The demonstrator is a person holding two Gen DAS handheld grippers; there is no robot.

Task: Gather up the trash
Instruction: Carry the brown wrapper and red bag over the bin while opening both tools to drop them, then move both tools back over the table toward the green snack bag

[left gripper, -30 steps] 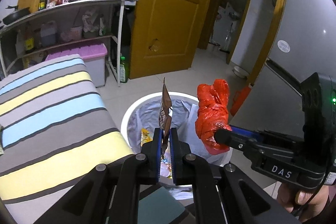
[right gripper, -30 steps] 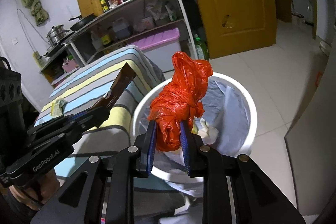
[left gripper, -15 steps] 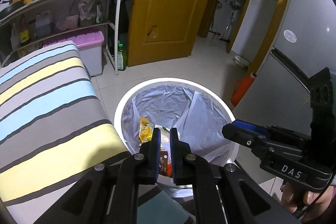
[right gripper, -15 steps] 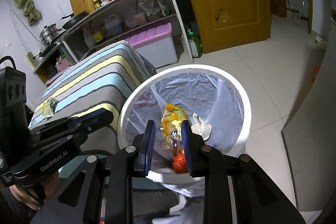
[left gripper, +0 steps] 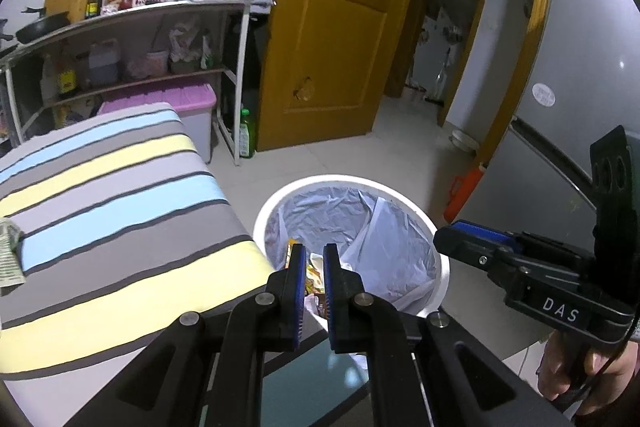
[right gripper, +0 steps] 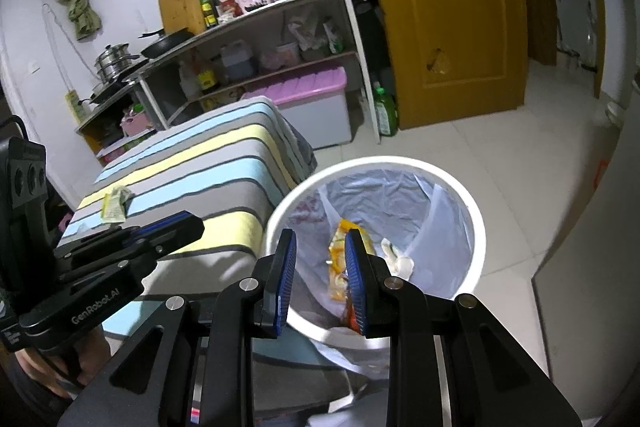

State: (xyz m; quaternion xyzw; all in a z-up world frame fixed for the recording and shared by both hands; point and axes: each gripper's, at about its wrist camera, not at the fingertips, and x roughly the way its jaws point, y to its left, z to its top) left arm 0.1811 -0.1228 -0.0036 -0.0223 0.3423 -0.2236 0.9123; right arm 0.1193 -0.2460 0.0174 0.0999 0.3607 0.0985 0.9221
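Both grippers are hanging over the white bin point(right gripper: 476, 227), empty: the left gripper point(left gripper: 315, 291) nearly closed on nothing, the right gripper point(right gripper: 320, 279) parted. Wrappers point(right gripper: 340, 259) are lying inside the liner. A crumpled scrap point(right gripper: 114, 203), probably paper, is resting on the striped surface point(left gripper: 120, 195) well apart from the bin; spreading the left fingers before reaching for it seems wise.

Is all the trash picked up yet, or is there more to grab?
Mostly done. The round white trash bin with its pale plastic liner already holds an orange-yellow snack wrapper and a crumpled white tissue. Nothing is in hand: the left gripper and right gripper are both open and empty. One crumpled yellow-green wrapper is left on the striped cloth-covered table.
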